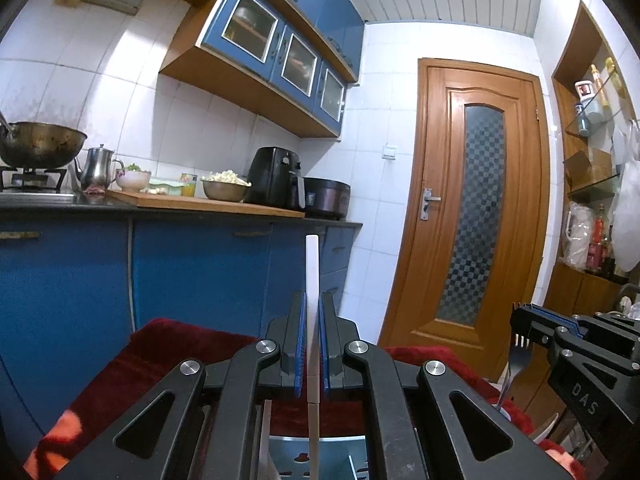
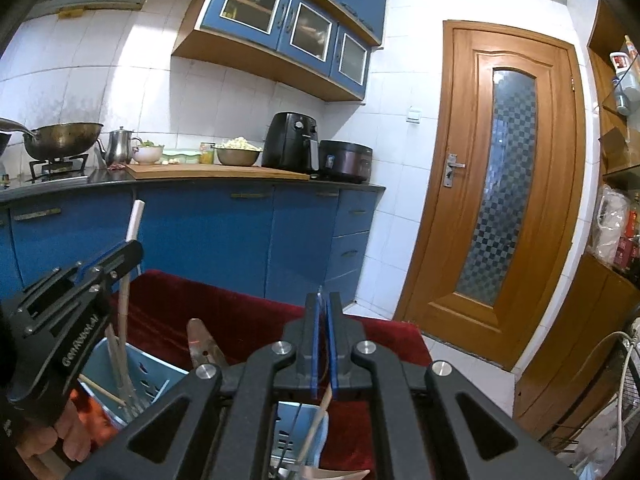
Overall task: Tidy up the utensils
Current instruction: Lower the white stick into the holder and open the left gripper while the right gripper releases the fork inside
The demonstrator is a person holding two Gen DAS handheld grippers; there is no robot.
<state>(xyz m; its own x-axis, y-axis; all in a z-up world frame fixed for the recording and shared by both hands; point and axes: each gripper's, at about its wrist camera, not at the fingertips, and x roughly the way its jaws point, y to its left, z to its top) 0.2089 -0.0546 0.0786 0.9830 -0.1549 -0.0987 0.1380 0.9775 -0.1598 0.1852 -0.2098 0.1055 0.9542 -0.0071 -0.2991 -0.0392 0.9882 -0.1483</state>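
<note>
Blue kitchen cabinets (image 1: 192, 268) and a wooden door with patterned glass (image 1: 476, 216) stand behind a dark red velvet cloth (image 2: 240, 320). On it sits a light blue perforated plastic utensil holder (image 2: 148, 376). The left gripper (image 1: 311, 340) is clamped on a long white flat-handled utensil (image 1: 311, 268), held upright over the holder. The right gripper (image 2: 322, 344) is closed on a thin wooden stick (image 2: 320, 412), above another compartment.

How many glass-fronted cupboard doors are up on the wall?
3, side by side under the solid blue doors: left glass door, middle glass door, right glass door. None seems hidden.
</note>
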